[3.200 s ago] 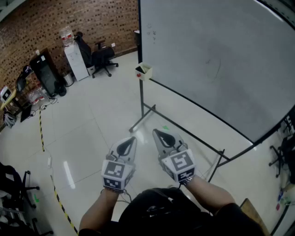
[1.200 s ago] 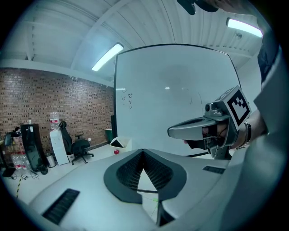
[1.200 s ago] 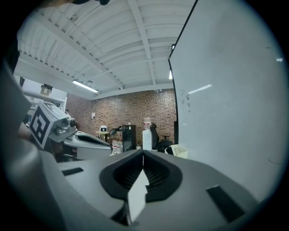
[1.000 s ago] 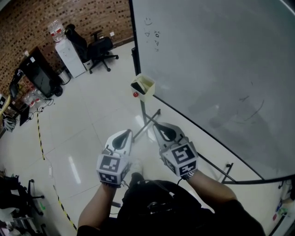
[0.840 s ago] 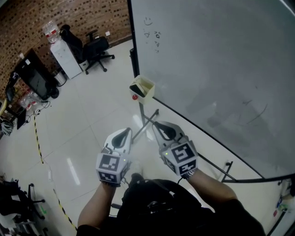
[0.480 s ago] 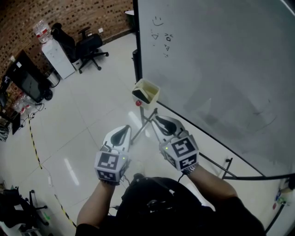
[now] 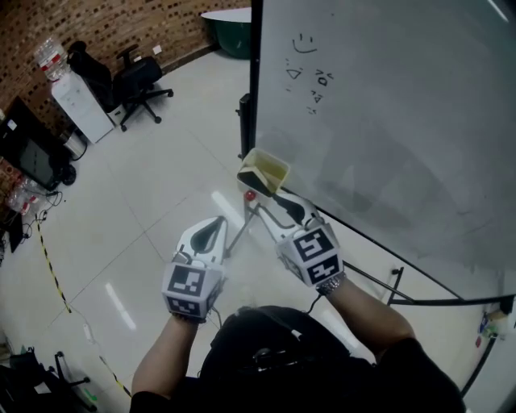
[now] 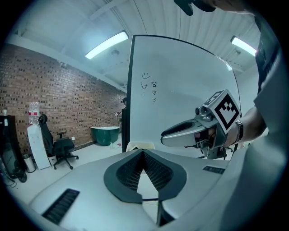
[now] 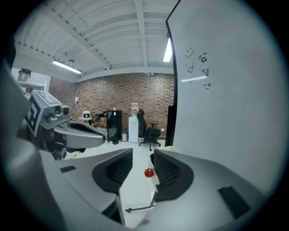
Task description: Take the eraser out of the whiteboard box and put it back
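whiteboard box [image 7: 272, 164] sits just ahead of right gripper [image 7: 272, 201], jaws empty and just opened; left gripper [image 7: 218, 223] jaws shut.

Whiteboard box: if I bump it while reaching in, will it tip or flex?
Probably light: the whiteboard box looks like thin cream plastic, so its walls may flex. It seems to hang at the whiteboard frame's lower corner, so a push would likely rock it rather than tip it. Its fixing isn't visible.

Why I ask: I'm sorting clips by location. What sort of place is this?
Most likely an office or lab workroom: a big whiteboard on a stand, plus a black office chair and a water cooler against a brick wall.
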`<state>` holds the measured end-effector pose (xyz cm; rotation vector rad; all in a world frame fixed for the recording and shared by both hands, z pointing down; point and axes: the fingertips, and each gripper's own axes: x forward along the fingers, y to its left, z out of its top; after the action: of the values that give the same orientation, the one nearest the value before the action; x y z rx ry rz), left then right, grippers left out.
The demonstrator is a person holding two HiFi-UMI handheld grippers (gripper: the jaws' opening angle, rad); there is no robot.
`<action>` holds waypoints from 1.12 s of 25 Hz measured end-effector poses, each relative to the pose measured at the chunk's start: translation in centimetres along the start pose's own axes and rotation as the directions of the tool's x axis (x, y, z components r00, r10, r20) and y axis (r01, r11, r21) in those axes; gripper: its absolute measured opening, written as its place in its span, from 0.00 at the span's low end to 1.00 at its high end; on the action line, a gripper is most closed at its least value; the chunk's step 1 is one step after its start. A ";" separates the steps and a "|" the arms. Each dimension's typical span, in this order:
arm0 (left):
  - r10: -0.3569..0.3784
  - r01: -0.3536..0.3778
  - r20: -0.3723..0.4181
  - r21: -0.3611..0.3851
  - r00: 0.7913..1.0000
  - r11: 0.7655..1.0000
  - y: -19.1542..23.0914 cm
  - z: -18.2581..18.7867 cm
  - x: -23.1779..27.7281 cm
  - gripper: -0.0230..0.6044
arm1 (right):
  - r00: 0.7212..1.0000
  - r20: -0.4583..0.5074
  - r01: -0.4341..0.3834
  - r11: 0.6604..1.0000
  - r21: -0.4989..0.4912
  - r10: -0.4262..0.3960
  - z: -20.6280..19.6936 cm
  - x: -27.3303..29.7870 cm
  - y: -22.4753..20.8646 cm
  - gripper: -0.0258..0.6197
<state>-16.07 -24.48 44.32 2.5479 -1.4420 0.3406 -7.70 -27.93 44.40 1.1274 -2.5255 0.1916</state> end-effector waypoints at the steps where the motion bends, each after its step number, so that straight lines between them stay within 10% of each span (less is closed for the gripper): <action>1: -0.006 0.006 -0.001 -0.001 1.000 1.000 0.5 0.0 0.4 0.04 | 1.000 -0.012 0.009 1.000 -0.002 -0.009 -0.1 0.7 -0.4 0.32; 28: -0.086 0.082 -0.056 -0.067 0.995 0.994 8.9 -1.6 8.3 0.04 | 0.957 -0.282 0.005 0.977 -0.215 -0.067 -3.6 13.0 -4.8 0.40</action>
<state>-19.73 -35.32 48.75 2.5168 -1.2992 0.3467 -11.14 -39.16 52.60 0.9822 -2.2072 0.0678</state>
